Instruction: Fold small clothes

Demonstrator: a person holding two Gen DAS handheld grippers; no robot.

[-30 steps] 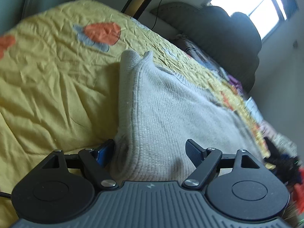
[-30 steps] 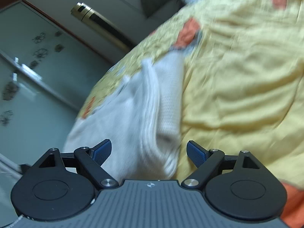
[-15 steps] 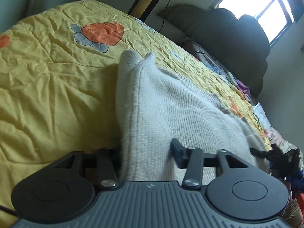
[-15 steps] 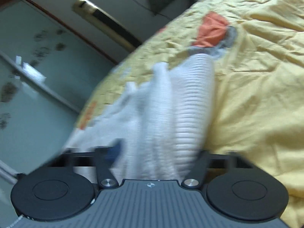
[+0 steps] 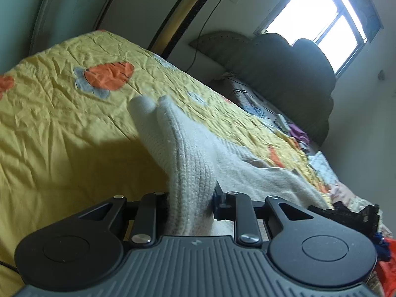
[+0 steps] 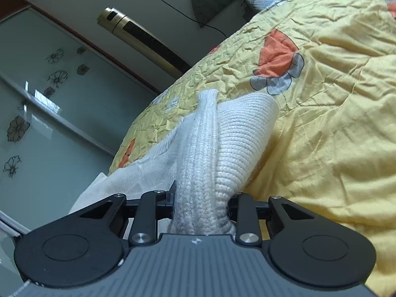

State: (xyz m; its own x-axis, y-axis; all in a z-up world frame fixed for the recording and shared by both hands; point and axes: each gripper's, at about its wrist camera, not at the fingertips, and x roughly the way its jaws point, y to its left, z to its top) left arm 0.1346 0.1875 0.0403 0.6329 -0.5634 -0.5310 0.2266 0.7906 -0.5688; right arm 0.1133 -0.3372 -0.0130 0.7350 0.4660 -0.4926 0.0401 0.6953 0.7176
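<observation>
1. The left gripper (image 5: 190, 201) has just been closing, and its jaws now pinch a bunched ridge of the cream knit sweater (image 5: 188, 163), which fills the narrow gap between them.
2. The right gripper (image 6: 201, 203) has likewise been closing, and it clamps a thick fold of the same sweater (image 6: 222, 148) between its jaws.
3. In the left wrist view the sweater rises from the jaws as a raised ridge and ends at two rounded tips at the far end, while the rest of it spreads flat to the right over the yellow quilt (image 5: 61, 136).
4. In the right wrist view the pinched fold stands up off the quilt (image 6: 334, 123), a ribbed band curls over on its right side, and thinner cloth trails away to the left (its near-left edge is too soft to read clearly).
5. The quilt is wrinkled, with an orange and grey flower print (image 5: 106, 78) on it to the far left of the sweater.
6. A dark headboard (image 5: 292, 74) stands at the far right under a bright window (image 5: 319, 22).
7. A gold and black tower unit (image 6: 146, 40) stands against the far wall, beside frosted glass doors with flower decals (image 6: 37, 99).
8. A heap of dark and red clothes (image 5: 371, 227) lies at the near right edge of the bed.
</observation>
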